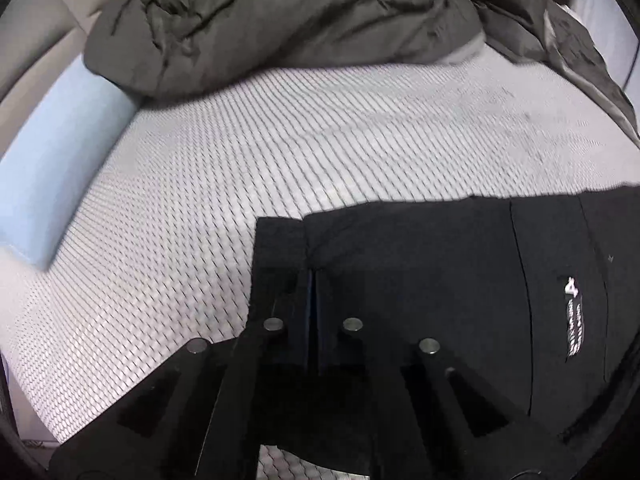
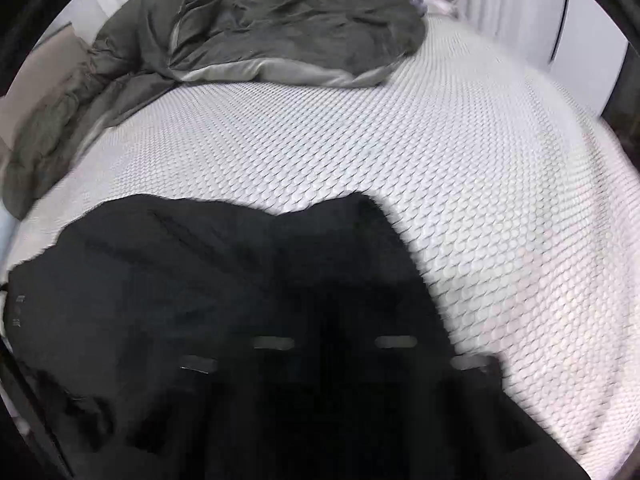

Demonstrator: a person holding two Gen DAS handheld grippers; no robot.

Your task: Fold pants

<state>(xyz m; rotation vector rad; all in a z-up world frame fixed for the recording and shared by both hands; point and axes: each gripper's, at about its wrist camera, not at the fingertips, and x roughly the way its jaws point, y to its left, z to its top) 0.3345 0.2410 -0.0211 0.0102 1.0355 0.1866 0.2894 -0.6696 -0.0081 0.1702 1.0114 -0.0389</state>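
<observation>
My left claw (image 1: pixel 312 276) pinches the black pants (image 1: pixel 420 264) corner; my right claw (image 2: pixel 336 320), blurred, is closed over them on the quilted bed (image 2: pixel 400 152).

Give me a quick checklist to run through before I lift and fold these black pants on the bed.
1. Left gripper shut on the pants at their left corner: ok.
2. Right gripper shut; whether its fingers hold cloth: cannot tell, dark and blurred.
3. Pants lying flat on the white mattress cover: ok in the left wrist view, wrinkled in the right.
4. Bare mattress ahead for the fold: ok.
5. Grey duvet bunched at the far end, apart from the pants: ok.
</observation>
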